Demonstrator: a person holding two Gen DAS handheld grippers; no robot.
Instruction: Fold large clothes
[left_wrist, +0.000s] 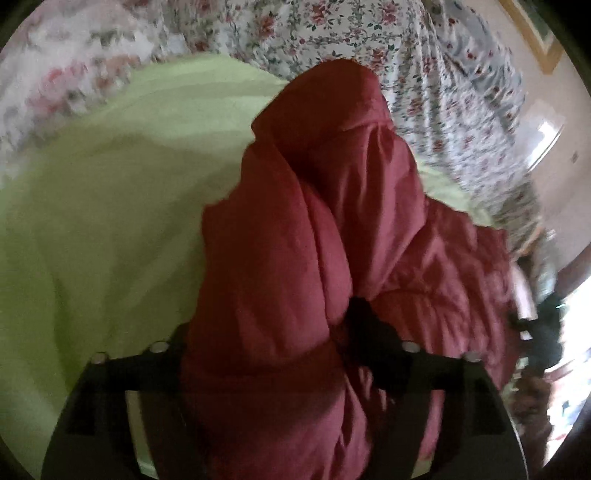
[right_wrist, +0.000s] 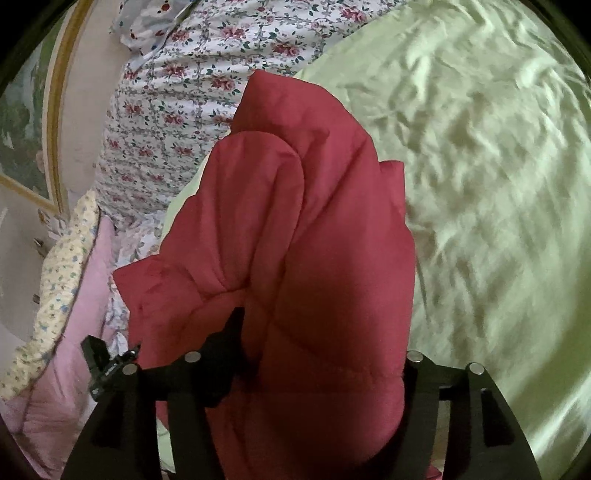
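Red quilted jacket (left_wrist: 332, 229) fabric is bunched between the fingers of the left gripper (left_wrist: 284, 369), which is clamped on it. The right gripper (right_wrist: 317, 373) is likewise closed on a thick fold of the jacket (right_wrist: 295, 240). Much of each view is blocked by the jacket, raised over a pale green sheet (right_wrist: 480, 166). A floral cover (right_wrist: 177, 110) lies far left, beside a framed picture (right_wrist: 33, 122).
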